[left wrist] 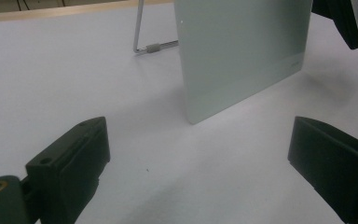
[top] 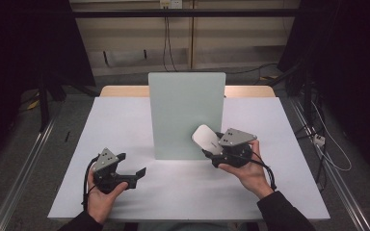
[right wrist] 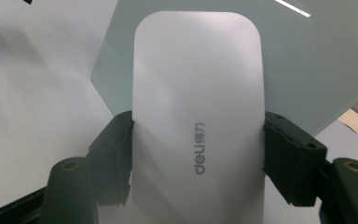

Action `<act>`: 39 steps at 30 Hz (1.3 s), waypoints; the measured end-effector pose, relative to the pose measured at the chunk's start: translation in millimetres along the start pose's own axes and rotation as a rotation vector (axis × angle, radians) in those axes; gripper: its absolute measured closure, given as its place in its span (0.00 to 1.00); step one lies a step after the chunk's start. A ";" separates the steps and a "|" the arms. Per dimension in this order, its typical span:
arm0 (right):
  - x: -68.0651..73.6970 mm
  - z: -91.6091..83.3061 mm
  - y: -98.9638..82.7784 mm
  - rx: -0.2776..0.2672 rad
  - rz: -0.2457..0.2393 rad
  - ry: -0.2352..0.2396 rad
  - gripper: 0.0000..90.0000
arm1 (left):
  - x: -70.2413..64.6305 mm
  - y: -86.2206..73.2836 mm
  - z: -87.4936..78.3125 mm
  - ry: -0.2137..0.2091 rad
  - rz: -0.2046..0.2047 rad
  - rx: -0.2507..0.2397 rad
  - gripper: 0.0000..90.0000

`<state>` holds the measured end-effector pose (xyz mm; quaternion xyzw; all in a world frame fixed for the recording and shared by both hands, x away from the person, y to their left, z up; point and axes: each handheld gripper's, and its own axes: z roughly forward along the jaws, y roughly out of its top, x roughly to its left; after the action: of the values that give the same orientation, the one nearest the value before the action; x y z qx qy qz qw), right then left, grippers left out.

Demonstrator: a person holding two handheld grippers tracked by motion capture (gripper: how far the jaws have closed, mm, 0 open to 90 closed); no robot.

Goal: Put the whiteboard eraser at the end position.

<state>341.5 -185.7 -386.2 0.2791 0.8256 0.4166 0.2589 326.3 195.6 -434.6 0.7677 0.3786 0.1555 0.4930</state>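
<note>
**White eraser pinched in the right tongs, left tongs spread and idle**

The right tongs [top: 211, 147] are clenched on a white, rounded, flat block [right wrist: 198, 116], which looks like a whiteboard eraser. In the right gripper view the two black pads [right wrist: 116, 149] press on its long edges, one on each side, and grey lettering runs along its face near the right pad. The block sticks out well beyond the pads. From above, it [top: 206, 137] is held off the table [top: 125, 125], tilted up and to the left, its far end overlapping the lower right part of the pale green board [top: 187, 113]. Whether it actually touches the board I cannot tell. The person's right hand [top: 248, 168] wraps the tool from below, a dark sleeve behind it, with the grey three-cornered plate [top: 237, 137] on top.

The left tongs [top: 134, 174] are released: in the left gripper view the two black jaws stand wide apart with only bare table between them. They sit low over the table near its front left, pointing rightward, well apart from the board. The left hand [top: 101, 195] holds them from beneath.

The pale green board stands upright at the middle of the table, leaning back on a thin metal prop [left wrist: 144, 46] seen behind it in the left gripper view. The table has a white top, with a strip of wood [top: 125, 90] along the far edge.
</note>
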 end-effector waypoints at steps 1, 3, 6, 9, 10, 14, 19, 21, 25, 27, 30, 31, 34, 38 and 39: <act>0.0 0.0 0.1 0.002 0.002 0.006 0.35 | 0.4 -0.1 -0.4 0.001 0.001 -0.001 0.06; 0.4 -0.1 0.0 0.007 0.003 0.015 0.35 | 0.8 -0.1 -0.6 -0.002 -0.002 -0.001 0.06; 1.6 -0.7 -0.1 0.013 0.008 0.040 0.35 | -0.4 0.5 -0.6 -0.004 0.003 -0.001 0.06; 4.2 -1.4 -0.1 0.024 0.010 0.065 0.35 | -1.1 0.5 0.1 -0.006 0.003 0.001 0.06; 5.2 -1.6 -0.1 0.027 0.013 0.071 0.35 | -1.0 0.5 0.4 -0.005 0.006 0.002 0.06; 7.7 -2.1 -0.8 0.039 0.010 0.092 0.35 | -0.7 1.4 0.5 -0.003 0.009 -0.001 0.06; 9.7 -2.5 -2.8 0.053 0.010 0.124 0.35 | -2.9 1.7 0.9 -0.008 0.019 0.004 0.06; 10.6 -2.9 -3.7 0.059 0.004 0.138 0.35 | -2.7 1.7 1.0 -0.007 0.016 0.003 0.06; 12.7 -1.5 -5.1 0.075 0.001 0.160 0.35 | -2.6 2.0 1.2 -0.008 0.019 0.005 0.06; 15.5 0.7 -5.6 0.094 -0.002 0.166 0.35 | -2.7 2.1 1.6 -0.010 0.018 0.005 0.06; 20.1 5.2 -7.0 0.114 -0.020 0.184 0.35 | -2.4 2.0 1.3 -0.005 0.018 0.002 0.06; 21.9 6.8 -7.1 0.125 -0.024 0.188 0.35 | -2.2 2.0 1.1 -0.007 0.015 0.002 0.06; 25.8 13.2 -7.0 0.149 -0.044 0.218 0.35 | -2.5 2.3 0.9 -0.006 0.017 0.000 0.06; 29.9 22.1 -5.5 0.186 -0.073 0.281 0.35 | -2.6 2.3 1.3 -0.007 0.019 0.004 0.06; 31.4 24.4 -5.5 0.190 -0.081 0.287 0.35 | -2.5 2.3 1.5 -0.006 0.018 0.003 0.06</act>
<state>333.9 -153.9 -409.6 0.2062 0.9004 0.3614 0.1273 326.5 192.3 -432.9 0.7724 0.3704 0.1568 0.4915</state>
